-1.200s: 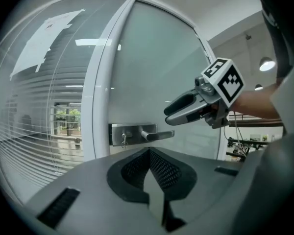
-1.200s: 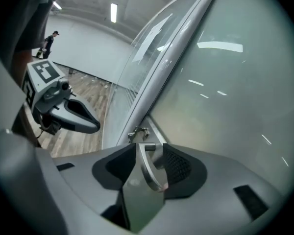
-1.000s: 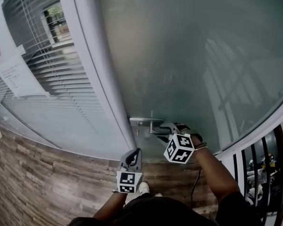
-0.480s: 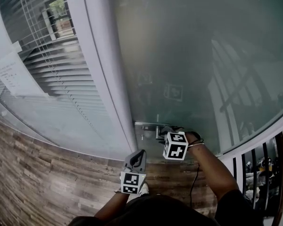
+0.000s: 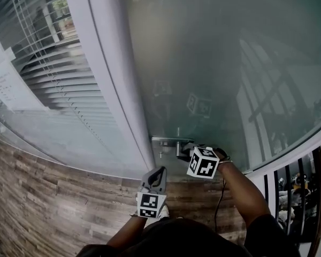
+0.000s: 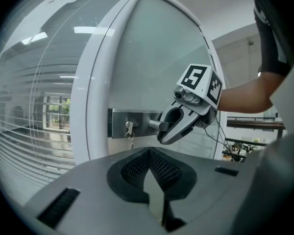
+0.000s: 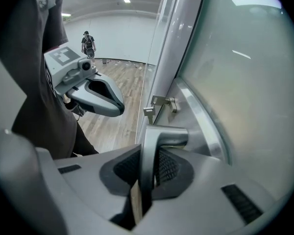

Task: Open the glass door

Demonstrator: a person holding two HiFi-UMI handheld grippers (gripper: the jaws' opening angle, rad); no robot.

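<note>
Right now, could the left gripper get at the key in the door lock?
Probably yes: the left gripper faces the key, nothing between; the right gripper, jaws just closed on the lever handle, sits aside.

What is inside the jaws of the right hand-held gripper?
The metal door handle: the right hand-held gripper has just closed its jaws on it. Its lower end is covered.

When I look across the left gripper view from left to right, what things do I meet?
Window blinds → white door frame → key hanging in the lock → door handle → right gripper, whose jaws have just been closing and now clamp that handle → the person's forearm.
</note>
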